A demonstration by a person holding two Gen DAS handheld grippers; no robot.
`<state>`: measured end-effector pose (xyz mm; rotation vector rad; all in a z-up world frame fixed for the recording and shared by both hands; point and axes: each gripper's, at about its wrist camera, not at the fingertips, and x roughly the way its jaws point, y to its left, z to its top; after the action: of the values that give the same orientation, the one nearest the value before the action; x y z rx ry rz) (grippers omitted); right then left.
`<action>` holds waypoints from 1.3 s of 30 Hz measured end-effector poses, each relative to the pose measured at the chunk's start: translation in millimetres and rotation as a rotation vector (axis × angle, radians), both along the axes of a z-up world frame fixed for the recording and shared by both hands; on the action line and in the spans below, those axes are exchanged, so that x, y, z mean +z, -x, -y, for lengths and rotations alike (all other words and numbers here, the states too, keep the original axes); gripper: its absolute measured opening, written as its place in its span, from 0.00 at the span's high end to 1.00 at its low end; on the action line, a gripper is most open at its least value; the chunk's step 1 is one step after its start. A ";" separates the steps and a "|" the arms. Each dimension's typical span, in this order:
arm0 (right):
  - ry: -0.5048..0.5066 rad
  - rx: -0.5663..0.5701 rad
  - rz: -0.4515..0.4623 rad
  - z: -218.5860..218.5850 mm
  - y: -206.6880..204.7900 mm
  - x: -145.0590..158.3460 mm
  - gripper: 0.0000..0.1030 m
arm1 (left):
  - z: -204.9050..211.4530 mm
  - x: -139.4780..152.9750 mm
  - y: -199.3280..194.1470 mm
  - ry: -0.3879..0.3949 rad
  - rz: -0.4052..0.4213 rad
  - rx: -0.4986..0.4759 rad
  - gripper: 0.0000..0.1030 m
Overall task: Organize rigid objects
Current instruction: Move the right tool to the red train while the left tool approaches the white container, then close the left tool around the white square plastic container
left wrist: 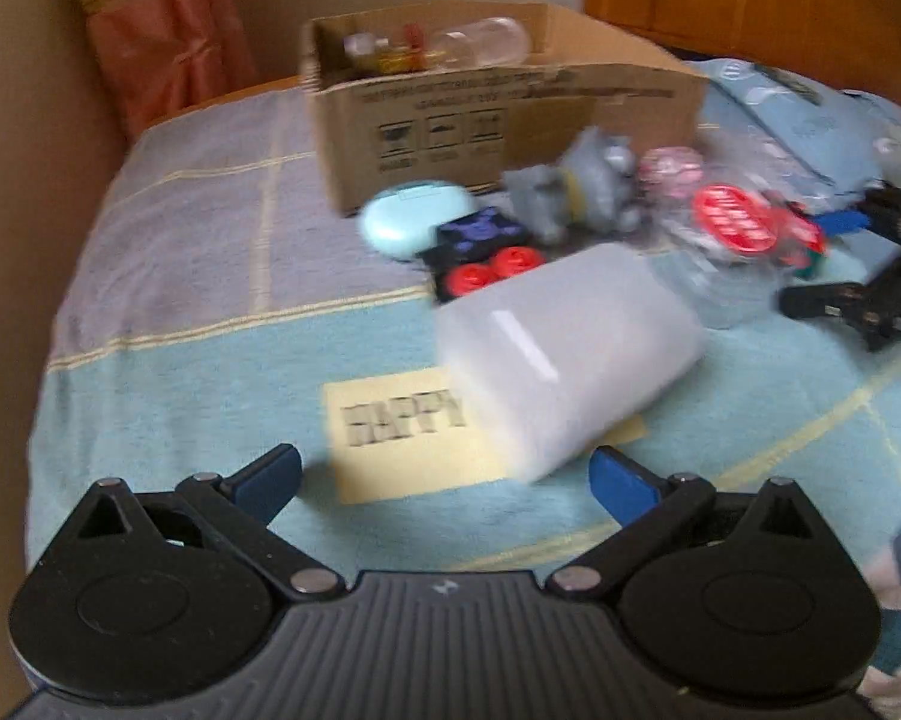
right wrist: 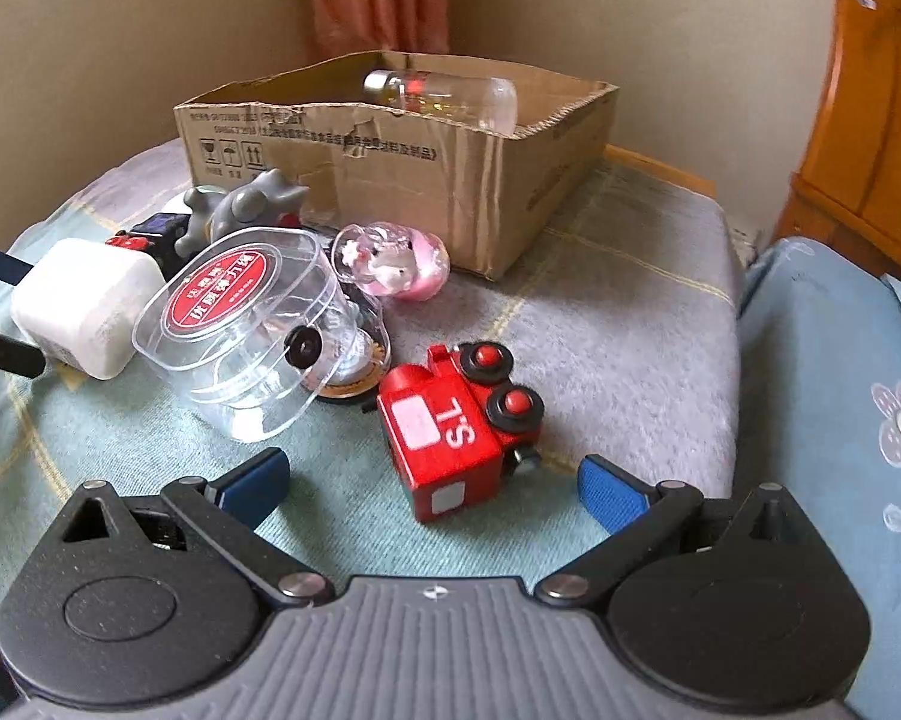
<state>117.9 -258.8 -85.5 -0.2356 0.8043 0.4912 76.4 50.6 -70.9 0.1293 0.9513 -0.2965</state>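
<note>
Frosted plastic box [left wrist: 564, 360] and glossy red train [right wrist: 459, 426] lie before two wide-open, empty jaws.

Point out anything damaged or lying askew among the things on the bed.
The red toy train lies tipped on its side, wheels facing sideways and its lettering upside down. The cardboard box has a ragged, torn front rim. The clear plastic container also lies tilted on its side.

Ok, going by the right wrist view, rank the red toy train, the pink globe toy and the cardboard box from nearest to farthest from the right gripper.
1. Red toy train, just ahead of the open right gripper.
2. Pink globe toy, farther back, slightly left.
3. Cardboard box, at the back, holding a clear bottle.
</note>
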 end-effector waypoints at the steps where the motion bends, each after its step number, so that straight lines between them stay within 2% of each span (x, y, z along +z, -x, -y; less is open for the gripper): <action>1: -0.002 0.009 0.002 -0.2 -1.3 -0.4 0.00 | 3.7 1.3 0.4 0.018 -0.002 -0.024 0.01; 4: -0.004 0.033 0.006 -1.3 -4.3 -1.2 0.00 | 16.6 1.9 -3.2 0.049 -0.003 -0.055 0.01; 9: -0.010 0.061 0.013 0.4 -5.5 -1.9 0.00 | 32.4 -2.4 -9.5 0.095 -0.006 -0.053 0.01; 14: -0.016 0.061 0.022 1.5 -4.2 -2.2 0.00 | 37.7 -3.1 -15.8 0.143 0.007 0.027 0.01; 18: -0.017 0.056 0.026 1.2 -3.1 -2.7 0.00 | 43.5 -5.3 -19.6 0.141 0.044 0.098 0.01; 26: -0.018 0.068 0.027 2.3 -1.9 -2.5 0.00 | 29.1 -3.8 -13.9 0.099 0.043 0.147 0.01; 30: -0.020 0.078 0.026 1.8 -2.9 -2.7 0.00 | 10.2 -2.6 -4.0 0.043 0.048 0.185 0.01; 33: -0.022 0.101 0.026 -1.8 -6.7 -3.2 0.00 | 2.4 -2.8 0.2 0.007 0.064 0.192 0.01; 39: -0.004 0.126 -0.007 -10.5 -4.4 -0.8 0.00 | 4.0 -3.8 -2.1 -0.008 0.074 0.183 0.01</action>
<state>122.2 -248.3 -86.4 -0.2824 0.7989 0.6120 78.5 46.6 -74.7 0.0592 0.8844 -0.1187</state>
